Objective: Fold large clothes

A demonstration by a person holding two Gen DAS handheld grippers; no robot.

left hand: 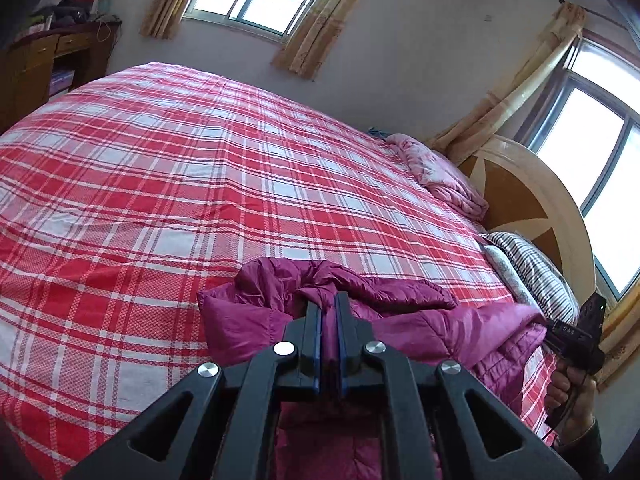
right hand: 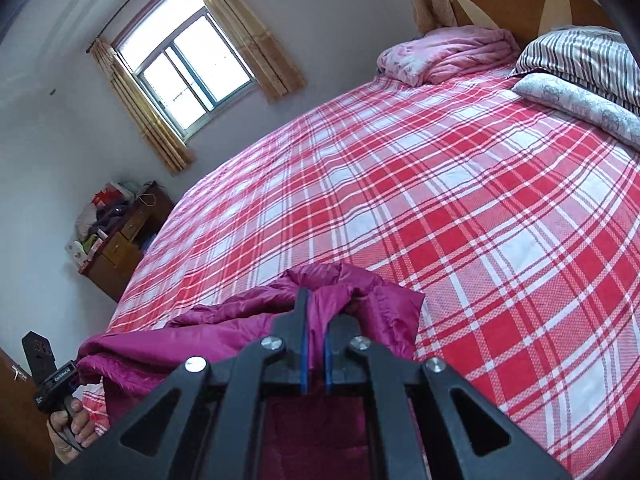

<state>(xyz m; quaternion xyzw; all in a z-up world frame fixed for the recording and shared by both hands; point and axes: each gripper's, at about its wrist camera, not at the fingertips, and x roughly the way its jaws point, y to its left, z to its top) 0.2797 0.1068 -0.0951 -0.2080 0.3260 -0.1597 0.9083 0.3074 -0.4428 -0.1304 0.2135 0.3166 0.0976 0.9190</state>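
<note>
A magenta puffer jacket [left hand: 420, 328] lies along the near edge of a bed with a red and white plaid sheet [left hand: 160, 160]. My left gripper [left hand: 328, 300] is shut on a bunched fold of the jacket, with fabric pinched between its blue pads. In the right wrist view my right gripper [right hand: 316, 300] is likewise shut on a raised fold of the same jacket [right hand: 200, 340]. Between the two grips the jacket stretches sideways. A hand [left hand: 568, 392] holding the other gripper shows at the right edge of the left wrist view, and a hand [right hand: 72, 420] at the lower left of the right wrist view.
The plaid sheet [right hand: 480, 200] spreads wide beyond the jacket. A folded pink quilt [left hand: 440, 172] and a striped pillow [left hand: 532, 264] lie by the wooden headboard [left hand: 520, 192]. A cluttered wooden desk [right hand: 120, 240] stands at the far corner, beyond the bed.
</note>
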